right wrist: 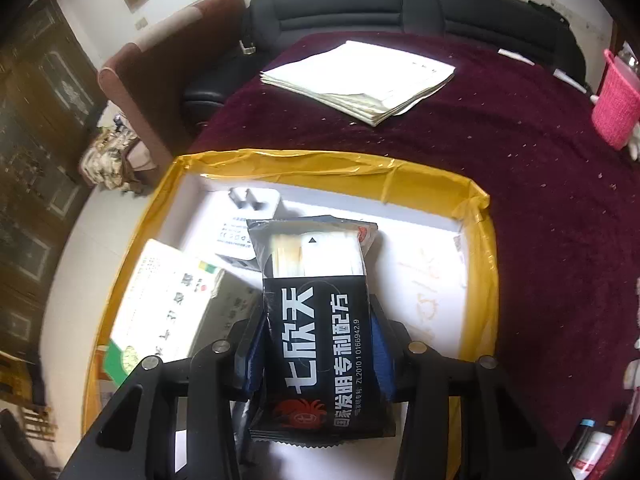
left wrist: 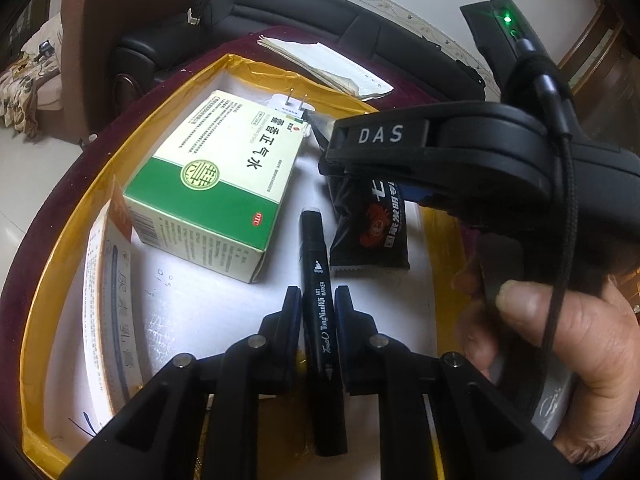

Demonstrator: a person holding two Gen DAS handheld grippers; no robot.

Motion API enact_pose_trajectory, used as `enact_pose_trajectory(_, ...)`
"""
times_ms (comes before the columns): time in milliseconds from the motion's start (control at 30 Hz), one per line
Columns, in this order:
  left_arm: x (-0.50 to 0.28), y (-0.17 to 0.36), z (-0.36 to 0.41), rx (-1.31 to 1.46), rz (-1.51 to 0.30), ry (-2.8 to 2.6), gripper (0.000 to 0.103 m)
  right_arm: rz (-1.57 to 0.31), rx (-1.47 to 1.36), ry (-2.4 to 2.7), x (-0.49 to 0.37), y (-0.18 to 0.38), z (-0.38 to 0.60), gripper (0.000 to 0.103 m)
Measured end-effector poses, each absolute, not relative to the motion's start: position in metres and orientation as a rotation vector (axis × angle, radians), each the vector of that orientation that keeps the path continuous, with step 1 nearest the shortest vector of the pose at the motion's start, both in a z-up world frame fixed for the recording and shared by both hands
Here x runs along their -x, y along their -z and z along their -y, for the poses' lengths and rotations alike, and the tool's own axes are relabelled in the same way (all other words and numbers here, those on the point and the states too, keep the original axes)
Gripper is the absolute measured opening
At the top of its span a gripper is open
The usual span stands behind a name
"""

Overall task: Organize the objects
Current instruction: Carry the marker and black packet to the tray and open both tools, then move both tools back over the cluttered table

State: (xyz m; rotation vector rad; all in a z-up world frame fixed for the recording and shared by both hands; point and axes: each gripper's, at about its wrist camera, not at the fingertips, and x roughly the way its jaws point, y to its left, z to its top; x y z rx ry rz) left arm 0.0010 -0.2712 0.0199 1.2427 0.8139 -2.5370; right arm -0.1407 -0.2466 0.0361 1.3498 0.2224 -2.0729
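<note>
My left gripper (left wrist: pixel 318 304) is shut on a black art marker (left wrist: pixel 316 280) and holds it low over the white floor of a yellow-rimmed box (left wrist: pixel 68 256). My right gripper (right wrist: pixel 318 332) is shut on a black snack packet (right wrist: pixel 320 320) with white Chinese writing, over the same box (right wrist: pixel 478 216). In the left wrist view the right gripper (left wrist: pixel 340 160) comes in from the right with the packet (left wrist: pixel 372 232) hanging below it. A green-and-white medicine box (left wrist: pixel 216 184) lies in the box's left half, and a white plug adapter (left wrist: pixel 290 106) lies behind it.
The box sits on a dark red tablecloth (right wrist: pixel 540 152). A stack of white papers (right wrist: pixel 360 80) lies beyond it. A pink basket (right wrist: pixel 616 112) stands at the far right, small bottles (right wrist: pixel 592 444) at the near right. A black sofa (right wrist: pixel 400 4) stands behind the table.
</note>
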Motion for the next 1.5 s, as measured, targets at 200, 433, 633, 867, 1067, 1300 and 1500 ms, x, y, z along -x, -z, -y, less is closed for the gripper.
enact_pose_trajectory(200, -0.004, -0.023, 0.271, -1.224, -0.814, 2.519, 0.041, -0.197, -1.346, 2.041, 0.136, -0.04, 0.244, 0.054)
enact_pose_trajectory(433, -0.013, -0.031, 0.27, -1.193, -0.78, 2.523, 0.055, -0.192, -1.329, 2.024, 0.127, -0.047, 0.232, 0.062)
enact_pose_trajectory(633, -0.024, -0.04, 0.262, -1.172, -0.728, 2.541, 0.058, -0.114, -1.287, 2.009, 0.119, -0.061, 0.206, 0.064)
enact_pose_trajectory(867, -0.027, -0.054, 0.24, -1.14, -0.644, 2.575, 0.064, 0.021, -1.209, 2.012, 0.102, -0.076, 0.143, 0.072)
enact_pose_trajectory(1067, -0.02, -0.067, 0.206, -1.142, -0.559, 2.625, 0.067, 0.167, -1.183, 1.997, 0.093, -0.08, 0.075, 0.074)
enact_pose_trajectory(1300, -0.006, -0.075, 0.156, -1.196, -0.43, 2.696, 0.068, 0.257, -1.127, 2.057, 0.093, -0.086, -0.014, 0.074)
enact_pose_trajectory(1500, 0.018, -0.067, 0.111, -1.314, -0.331, 2.765, 0.068, 0.319, -1.077, 2.174, 0.094, -0.085, -0.091, 0.079)
